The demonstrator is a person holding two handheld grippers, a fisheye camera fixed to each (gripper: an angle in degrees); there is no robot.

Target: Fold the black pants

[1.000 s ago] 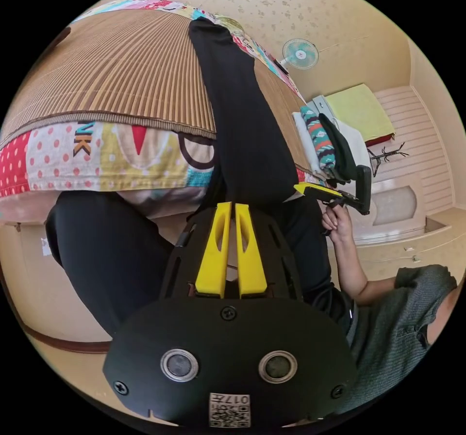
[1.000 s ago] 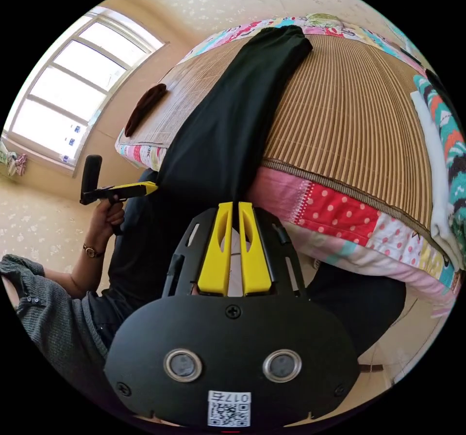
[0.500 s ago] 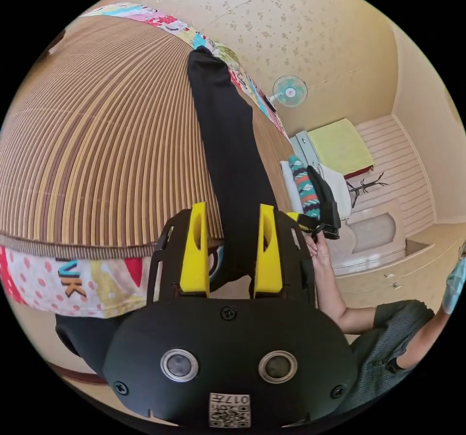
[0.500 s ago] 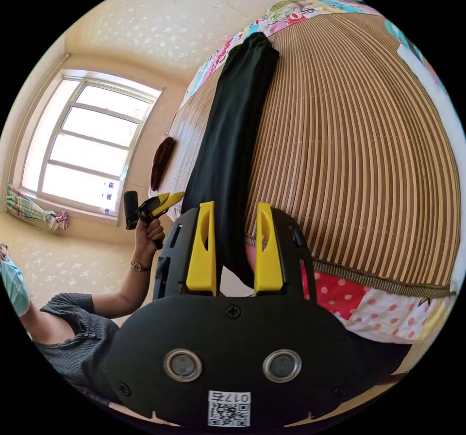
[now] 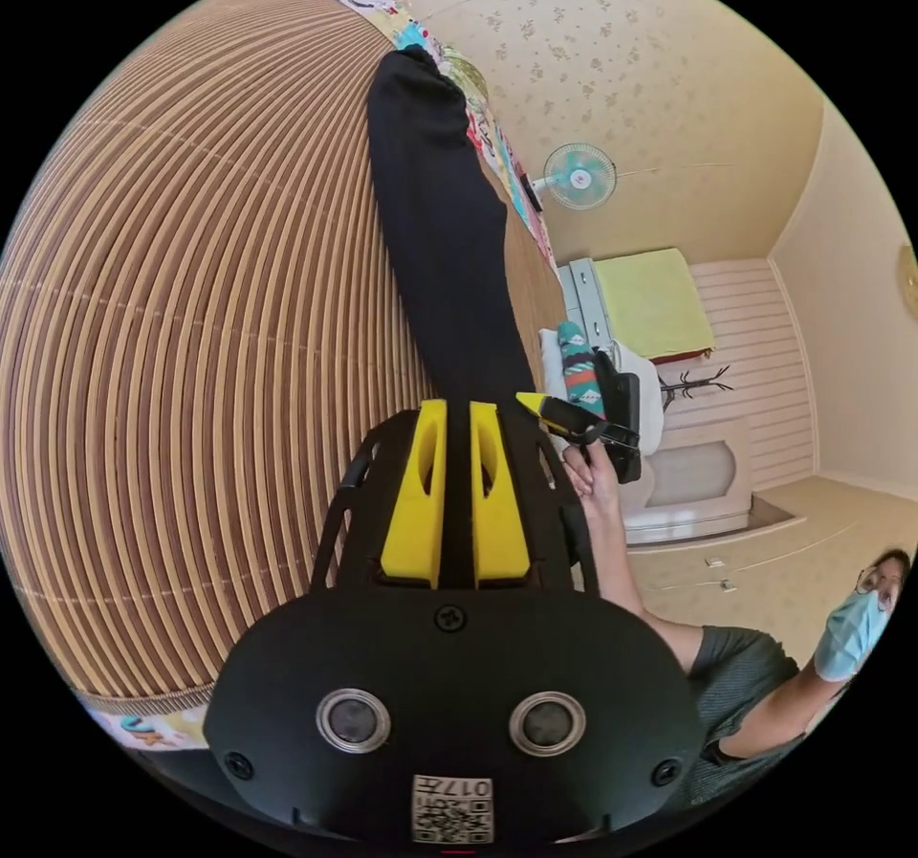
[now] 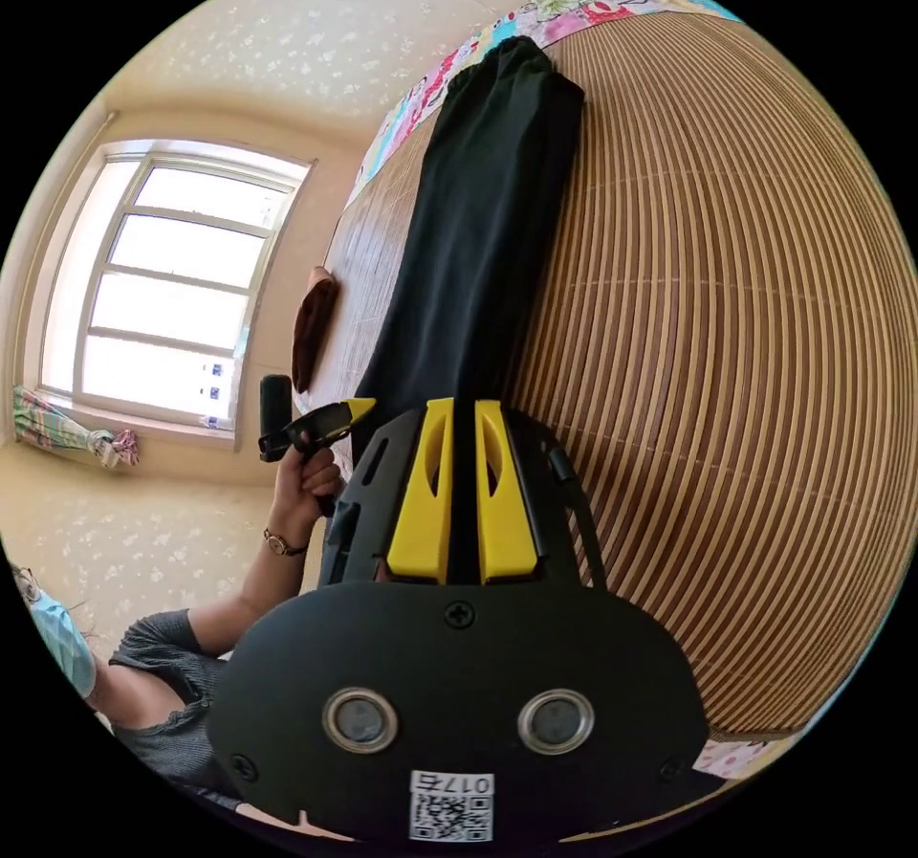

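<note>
The black pants (image 5: 435, 227) lie as one long narrow strip along the striped bamboo mat (image 5: 210, 322). In the left gripper view, my left gripper (image 5: 457, 408) has both yellow jaws pressed together on the near end of the pants. The right gripper (image 5: 564, 415) shows just beside it in a hand, at the other edge of the same end. In the right gripper view, the pants (image 6: 488, 227) run away from my right gripper (image 6: 463, 406), whose jaws are shut on the fabric. The left gripper (image 6: 320, 423) is close by, held in a hand.
A patchwork quilt (image 5: 497, 145) edges the mat on the far side. A stack of folded clothes (image 5: 579, 370) sits at the mat's edge, with a wall fan (image 5: 580, 176) beyond. A dark brown cloth (image 6: 314, 322) lies near the window (image 6: 163, 284). The person (image 5: 765, 676) stands beside the bed.
Both grippers opened half a second ago with the pants between their jaws, and have now shut on the fabric. Both cameras have moved up over the mat, away from the bed's edge.
</note>
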